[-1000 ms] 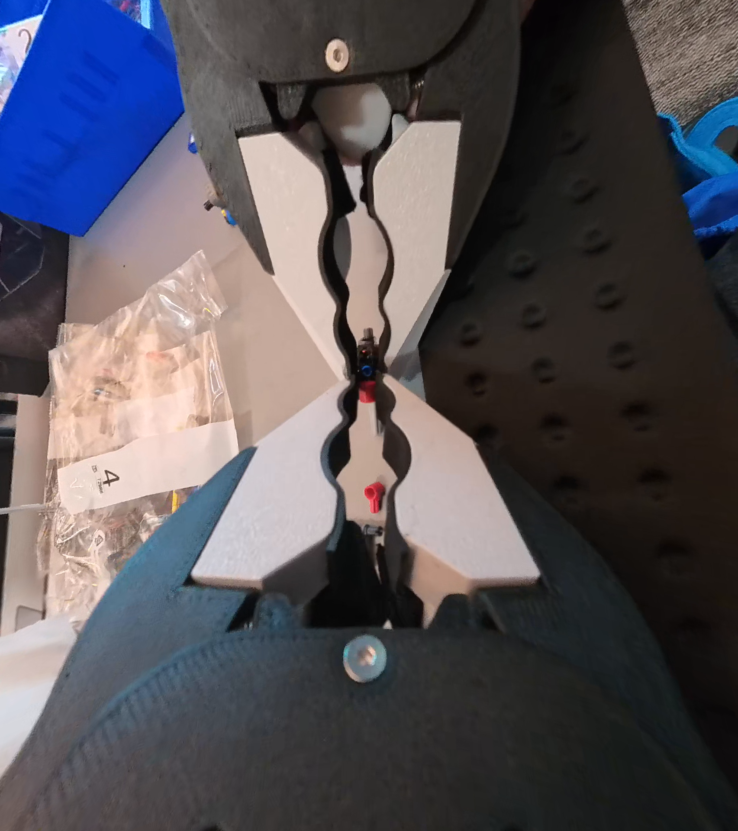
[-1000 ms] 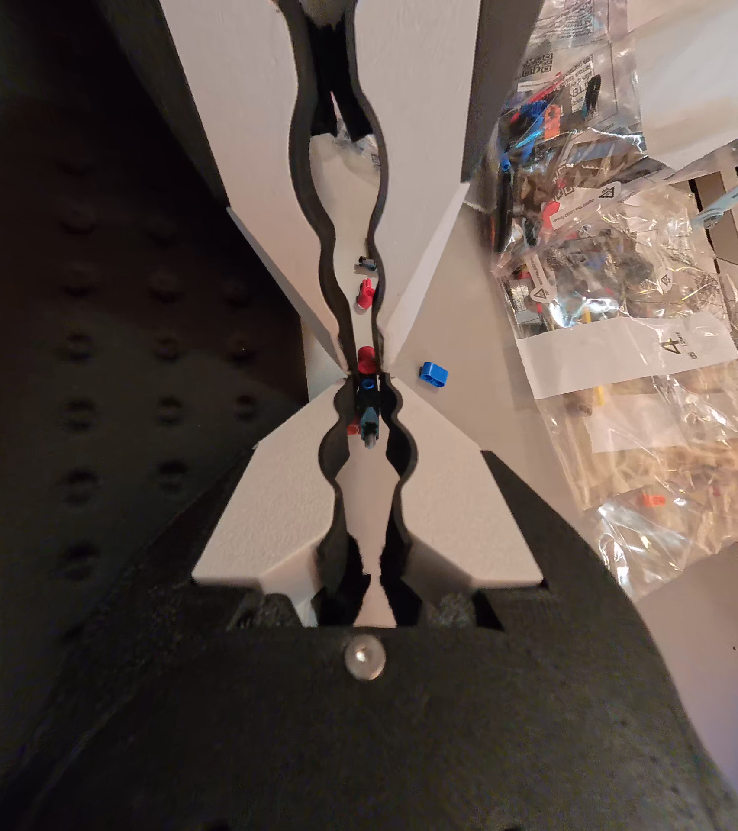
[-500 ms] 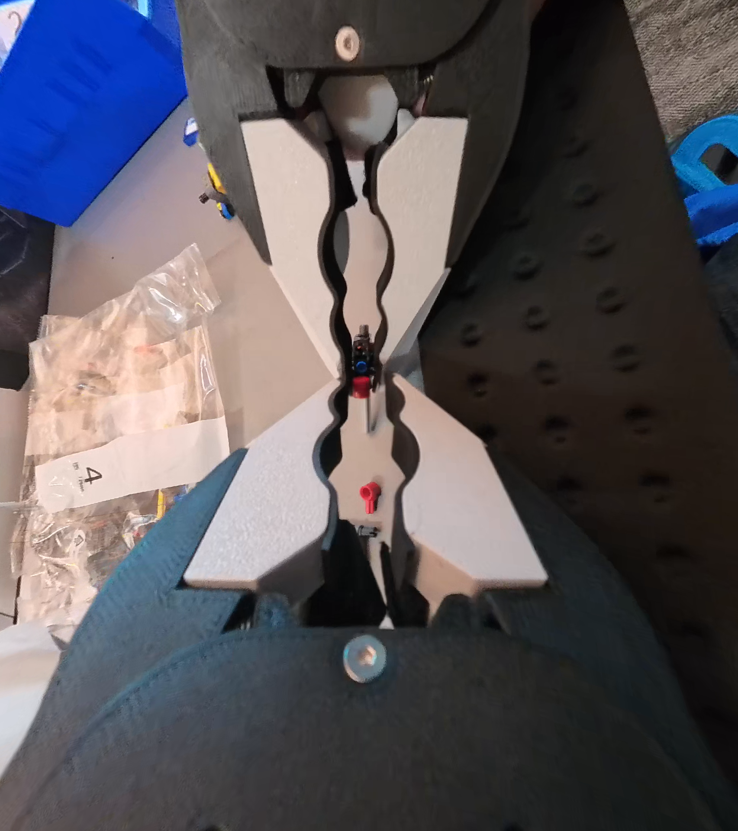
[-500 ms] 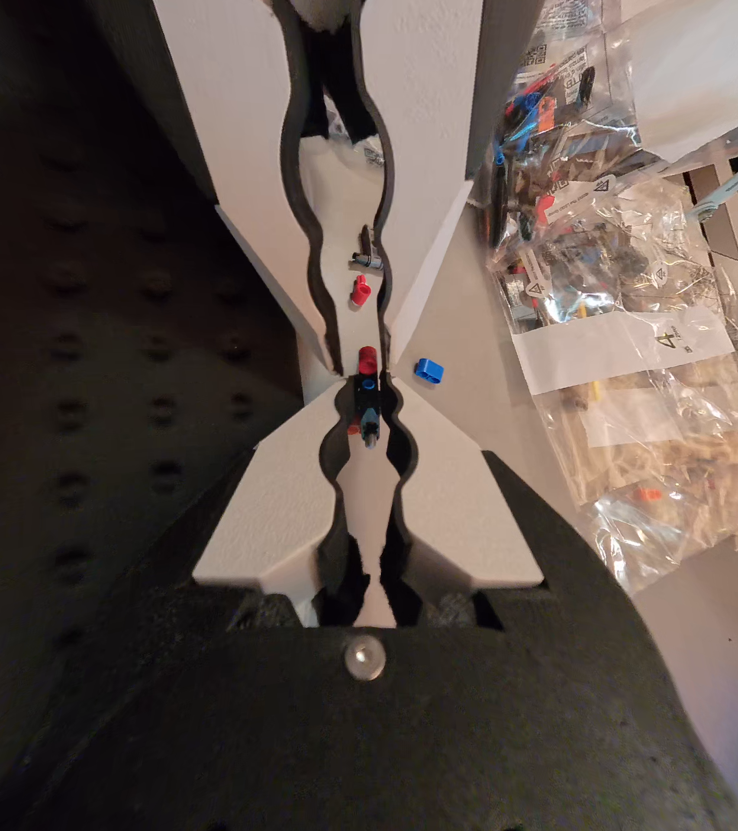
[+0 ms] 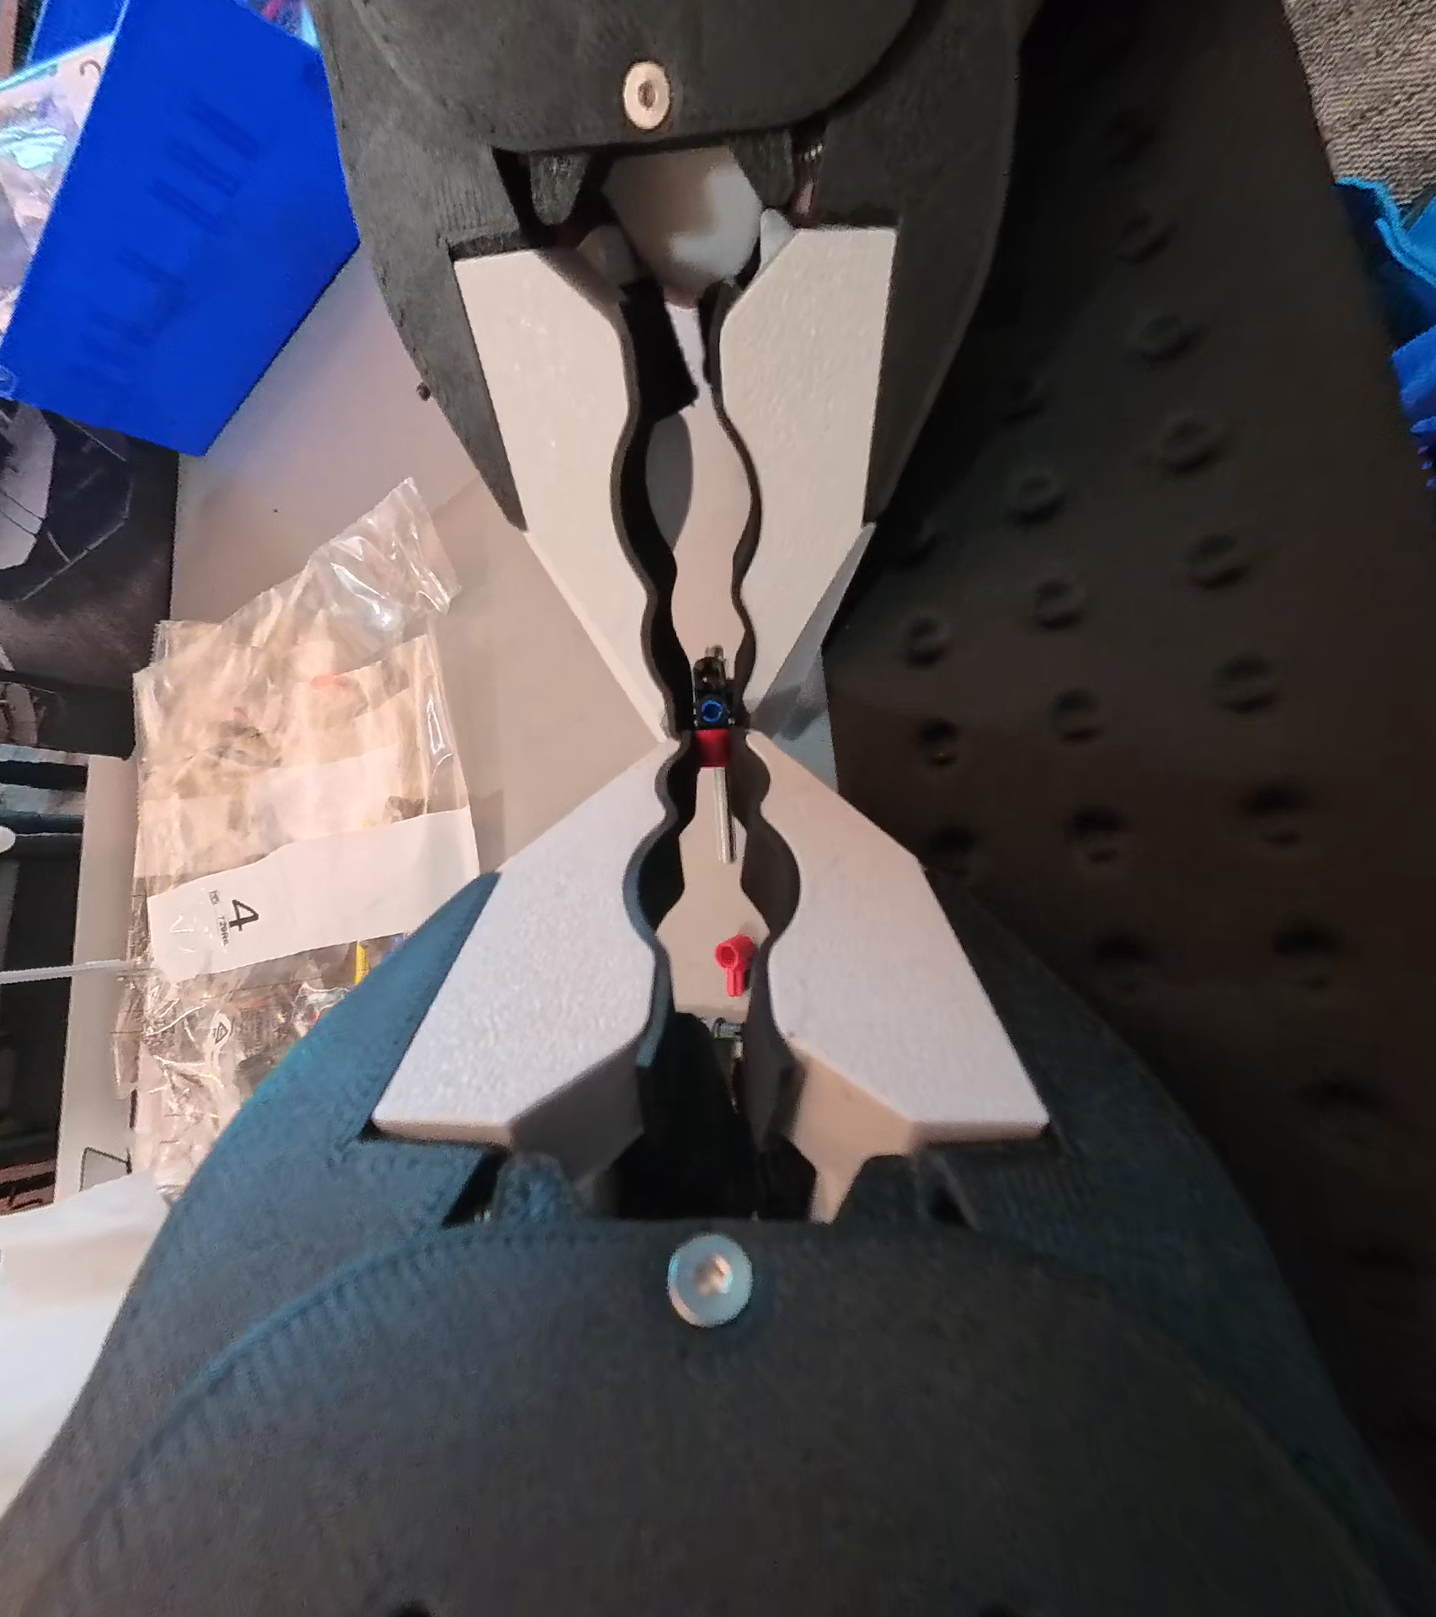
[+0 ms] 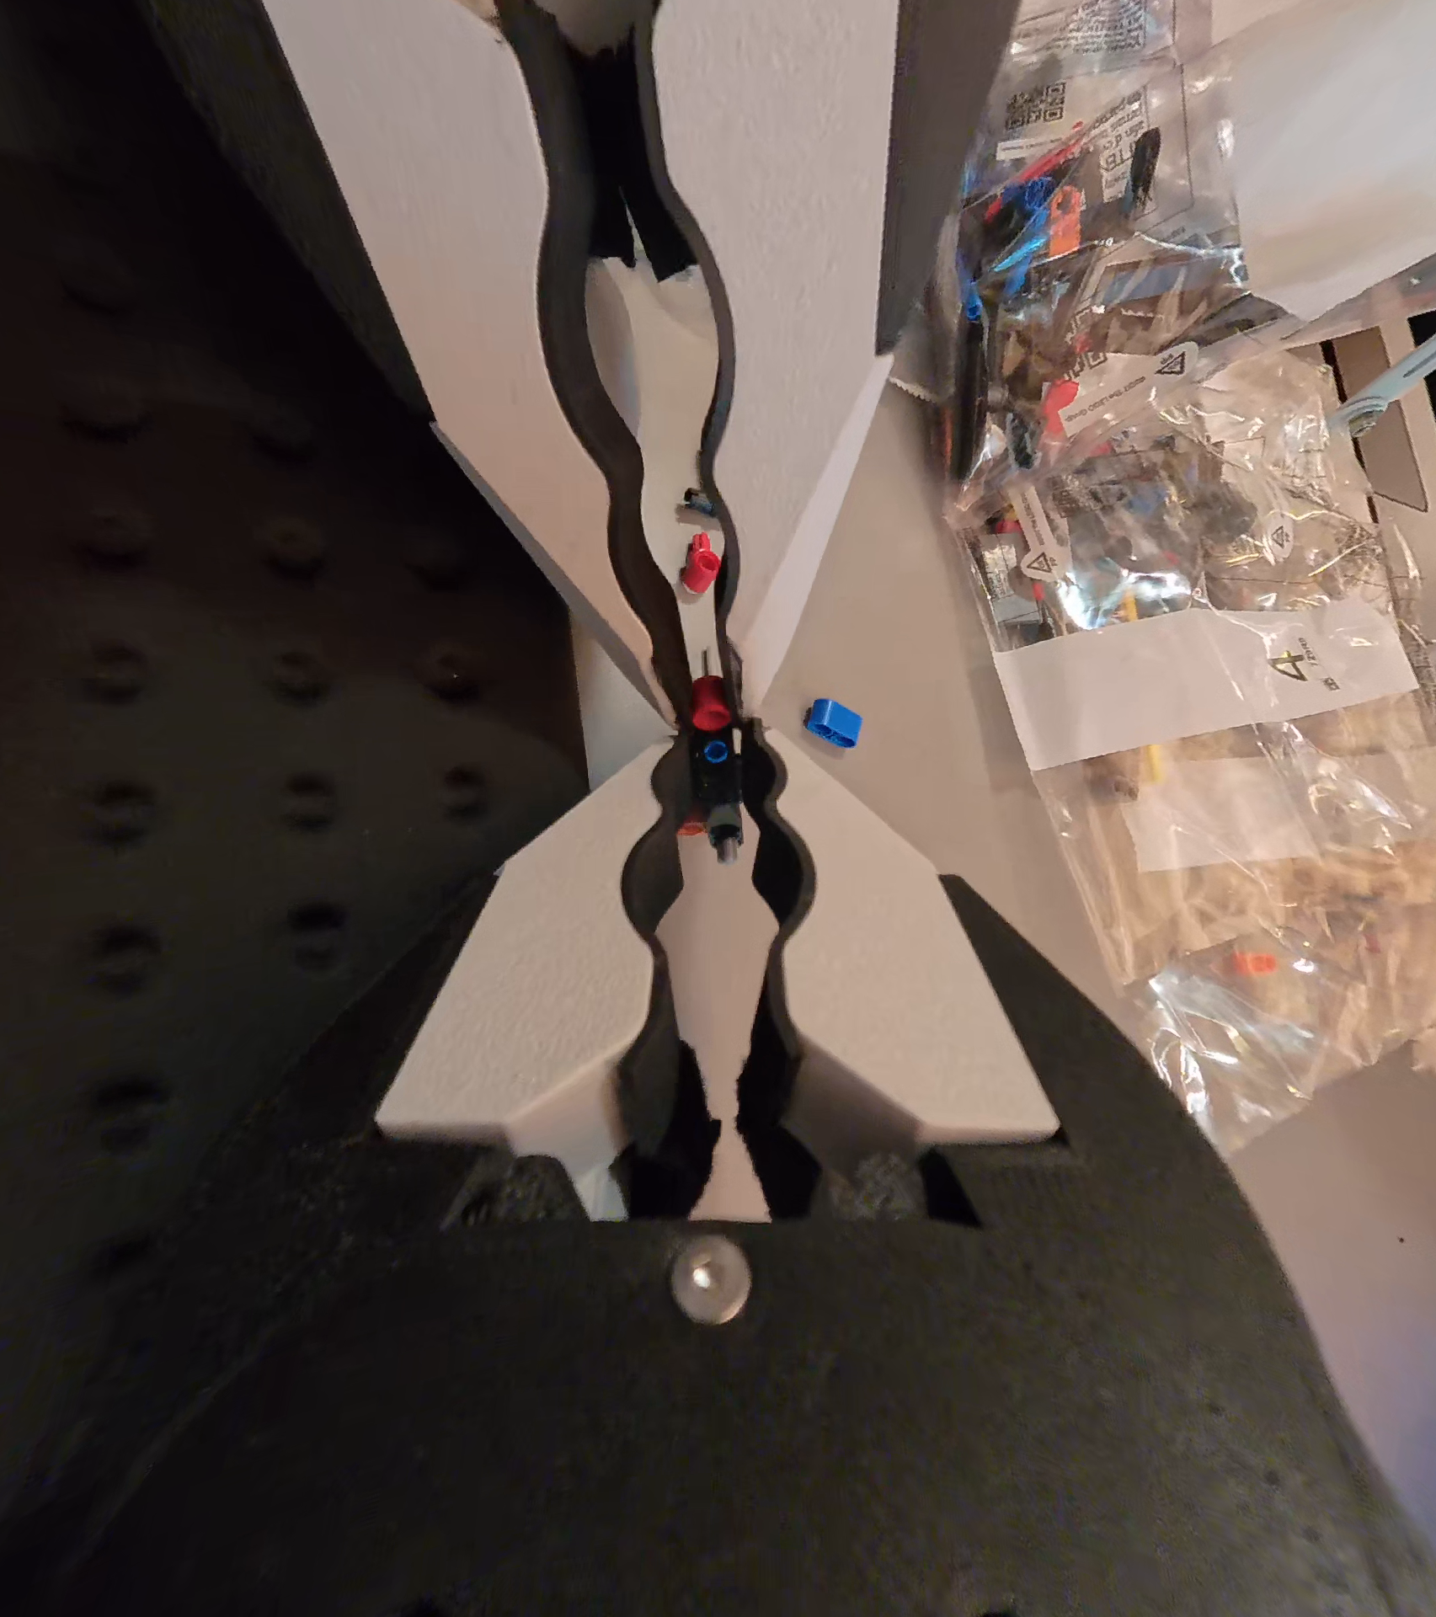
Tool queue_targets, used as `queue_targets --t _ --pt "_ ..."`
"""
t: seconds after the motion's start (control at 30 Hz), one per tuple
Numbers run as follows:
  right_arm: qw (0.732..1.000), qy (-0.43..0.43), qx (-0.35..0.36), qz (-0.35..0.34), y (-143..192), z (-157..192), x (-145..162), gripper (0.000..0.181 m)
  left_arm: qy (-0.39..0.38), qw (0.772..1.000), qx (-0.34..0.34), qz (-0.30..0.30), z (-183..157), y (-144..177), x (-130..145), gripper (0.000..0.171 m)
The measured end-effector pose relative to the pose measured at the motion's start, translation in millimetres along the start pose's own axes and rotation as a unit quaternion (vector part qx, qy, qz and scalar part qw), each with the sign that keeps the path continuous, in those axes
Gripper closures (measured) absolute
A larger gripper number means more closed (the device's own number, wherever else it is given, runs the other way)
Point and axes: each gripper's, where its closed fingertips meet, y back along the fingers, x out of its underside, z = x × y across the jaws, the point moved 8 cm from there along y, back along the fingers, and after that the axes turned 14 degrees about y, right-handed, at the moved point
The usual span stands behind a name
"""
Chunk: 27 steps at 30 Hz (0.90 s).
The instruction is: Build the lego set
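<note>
My two grippers meet tip to tip above the white table (image 5: 276, 516). My left gripper (image 5: 712, 758) is shut on a small red piece (image 5: 712, 751) with a thin grey axle (image 5: 725, 814) running back between its fingers. My right gripper (image 6: 715, 754) is shut on a small black piece (image 6: 714, 774) with a blue pin in it. The red piece (image 6: 708, 704) and the black piece (image 5: 712, 696) touch end to end. In the left wrist view the right gripper (image 5: 712, 704) comes in from the top.
A loose red pin (image 5: 734, 954) and a small black pin (image 6: 699, 503) lie on the table under the grippers, and a small blue piece (image 6: 832, 724) lies beside them. Clear bags of parts (image 6: 1222, 700) lie close by. A blue bin (image 5: 180, 236) stands beyond. The tips of both grippers are at nearly the same place.
Both grippers stay shut and tip to tip, with the red and black pieces pressed together. The views drift only slightly.
</note>
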Motion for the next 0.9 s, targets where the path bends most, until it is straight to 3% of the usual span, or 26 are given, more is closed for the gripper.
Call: queue_targets --t 0.33,0.37,0.4,0.43,0.5,0.57,0.63,0.8,0.9 --pt "1.0 0.005 0.004 0.025 -5 0 2 0.173 -0.014 1.0 -0.017 0.006 -4 0 -3 0.164" --pt "0.997 0.002 0.03 0.076 -8 -4 10 0.173 0.012 0.997 0.014 -0.069 -8 12 -19 0.166" --pt "0.997 -0.012 0.029 0.075 -8 -7 14 0.173 0.025 0.995 0.009 -0.094 -6 26 -35 0.166" --pt "0.997 -0.009 0.028 0.072 -7 -8 16 0.173 -0.012 0.996 -0.038 -0.083 -1 32 -41 0.166" --pt "0.998 -0.008 0.017 0.057 -6 -6 13 0.173 0.014 0.999 -0.044 -0.029 18 23 -19 0.165" --pt "0.998 -0.019 0.014 0.053 -5 -7 14 0.173 0.04 0.999 -0.03 -0.016 23 23 -1 0.165" --pt "0.999 -0.03 0.015 0.041 -4 -9 14 0.173 0.078 0.997 -0.014 -0.016 21 23 6 0.165" --pt "0.999 -0.045 0.02 0.008 1 -13 13 0.173 0.083 0.995 -0.008 0.051 16 1 24 0.163" --pt "0.998 -0.06 0.019 -0.021 6 -16 13 0.172 0.109 0.993 -0.005 0.051 22 -2 26 0.147"
